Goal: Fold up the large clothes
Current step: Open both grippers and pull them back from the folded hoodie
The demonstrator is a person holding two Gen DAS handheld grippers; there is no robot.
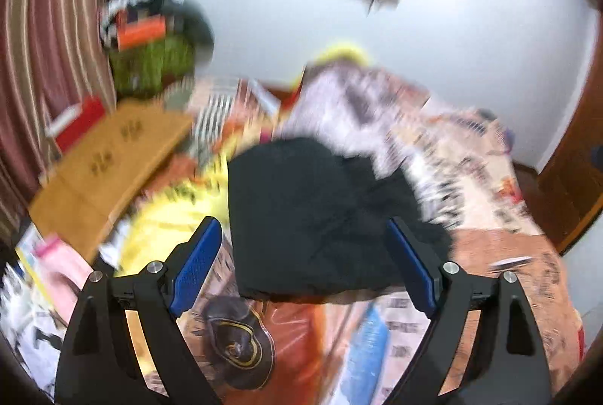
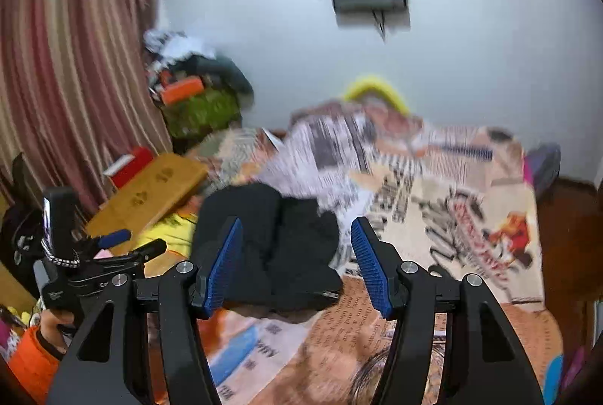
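A black garment (image 1: 312, 216) lies folded into a compact bundle on a bed covered with a newspaper-print sheet (image 1: 508, 254). It also shows in the right wrist view (image 2: 279, 246). My left gripper (image 1: 305, 265) is open and empty, its blue pads either side of the bundle's near edge, held above it. My right gripper (image 2: 297, 265) is open and empty, also over the bundle's near edge. The left gripper (image 2: 113, 246) shows at the left of the right wrist view, held by a hand. Both views are blurred by motion.
A wooden board (image 1: 109, 156) and a red box (image 1: 75, 120) lie at the left of the bed. A pile of bags and clutter (image 1: 158, 39) stands by the striped curtain (image 1: 49, 47). A crumpled printed blanket (image 2: 339, 141) and a yellow cloth (image 1: 177, 220) lie near the garment. A wooden door (image 1: 573, 160) is at the right.
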